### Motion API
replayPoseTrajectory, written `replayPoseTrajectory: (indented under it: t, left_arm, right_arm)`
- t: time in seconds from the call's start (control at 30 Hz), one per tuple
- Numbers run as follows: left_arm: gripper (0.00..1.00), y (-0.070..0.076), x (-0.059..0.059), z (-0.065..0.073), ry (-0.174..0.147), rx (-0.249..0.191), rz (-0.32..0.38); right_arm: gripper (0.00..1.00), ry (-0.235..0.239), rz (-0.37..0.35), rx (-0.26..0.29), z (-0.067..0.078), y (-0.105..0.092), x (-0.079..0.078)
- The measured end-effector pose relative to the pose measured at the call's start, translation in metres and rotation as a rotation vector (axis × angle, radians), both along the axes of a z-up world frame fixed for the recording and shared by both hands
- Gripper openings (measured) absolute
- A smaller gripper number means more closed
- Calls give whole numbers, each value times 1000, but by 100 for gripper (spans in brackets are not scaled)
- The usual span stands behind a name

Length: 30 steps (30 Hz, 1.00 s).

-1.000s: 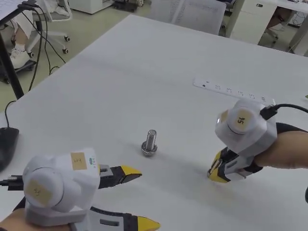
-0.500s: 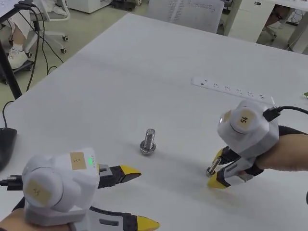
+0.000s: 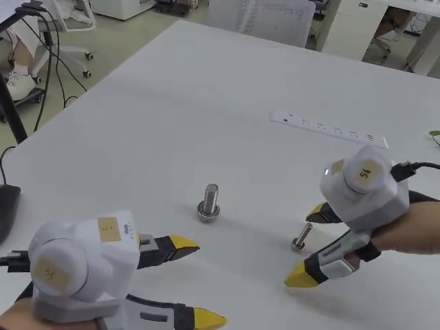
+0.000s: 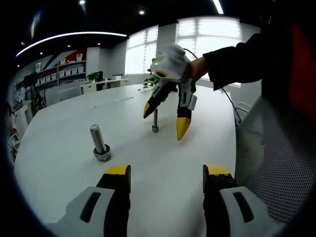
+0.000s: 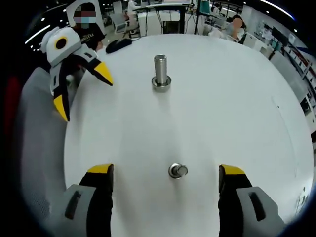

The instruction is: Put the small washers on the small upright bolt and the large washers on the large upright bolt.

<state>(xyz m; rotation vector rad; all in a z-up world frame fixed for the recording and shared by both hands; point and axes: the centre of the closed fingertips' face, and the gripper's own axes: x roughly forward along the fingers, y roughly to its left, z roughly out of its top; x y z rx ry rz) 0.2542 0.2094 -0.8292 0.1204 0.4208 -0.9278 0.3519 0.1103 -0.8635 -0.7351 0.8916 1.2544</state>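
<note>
Your right claw (image 3: 309,243) has just spread, leaving the small bolt (image 3: 300,237) upright at 4 o'clock from the large bolt (image 3: 209,203); your left claw (image 3: 198,282) hangs spread; both bolts stand ready

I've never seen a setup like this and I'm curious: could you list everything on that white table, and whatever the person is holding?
Table: one, white, under everything.
Large bolt: one, silver, upright, mid-table.
Small bolt: one, silver, upright, between the right tool's jaws, not touching them.
Power strip: one, white, far side of the table.
Mouse: one, black, at the table's edge.
Left tool: one, white with yellow tips, open, near side of the large bolt.
Right tool: one, white with yellow tips, open, hand-held.
</note>
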Motion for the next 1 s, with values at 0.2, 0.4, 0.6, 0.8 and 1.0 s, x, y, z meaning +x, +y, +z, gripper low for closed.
replayPoseTrajectory:
  t: [0.2, 0.4, 0.6, 0.8, 1.0]
  left_arm:
    - [58, 0, 1, 1, -1, 2, -3]
    - [59, 1, 2, 3, -4, 3, 2]
    - [61, 3, 3, 4, -5, 3, 9]
    - [67, 5, 4, 6, 1, 3, 22]
    - [72, 8, 6, 9, 8, -3, 47]
  right_arm:
    - [100, 0, -15, 69, 2, 1, -6]
    - [100, -6, -44, 125, 8, -2, -10]
    - [100, -15, -65, 152, 12, -6, -20]
    - [100, -33, -83, 173, 17, -10, -26]
    - [100, -36, -102, 199, 22, -13, -37]
